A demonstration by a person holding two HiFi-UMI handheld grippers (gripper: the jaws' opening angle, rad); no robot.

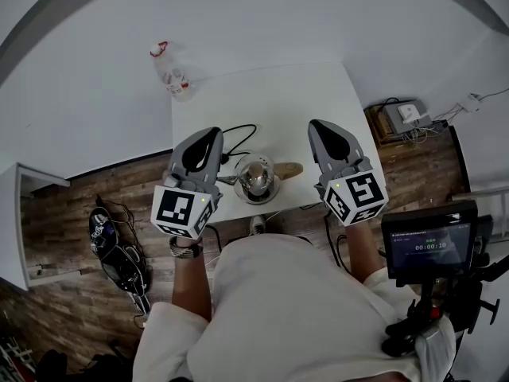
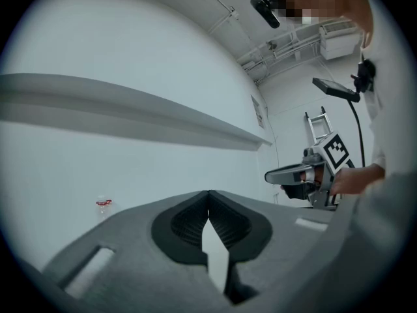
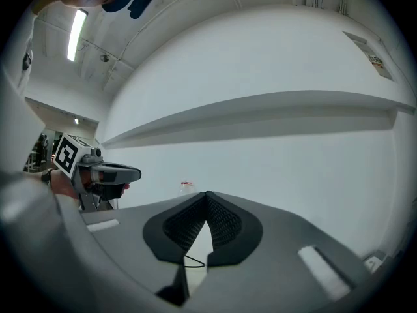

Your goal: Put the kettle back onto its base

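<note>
Left hand-held gripper (image 1: 211,132): hovering at centre left of the head view, over the near part of the surface; its jaws are meeting at the tips with nothing between them.
Right hand-held gripper (image 1: 319,125): hovering at centre right of the head view, level with the left one; its jaws are also pressing together, gripping nothing.
Kettle (image 1: 257,178): shiny metal, sitting at the middle of the head view near the surface's front edge, between the two grippers and touching neither. I cannot tell from above whether it is resting on its base.
Surface (image 1: 302,94): white, spreading across the upper middle of the frame.
Cable (image 1: 242,130): black, looping on the surface just behind the kettle.
Bottle (image 1: 170,72): clear with a red cap, standing at upper left, by the surface's far left corner.
Screen (image 1: 429,245): glowing at lower right.
</note>
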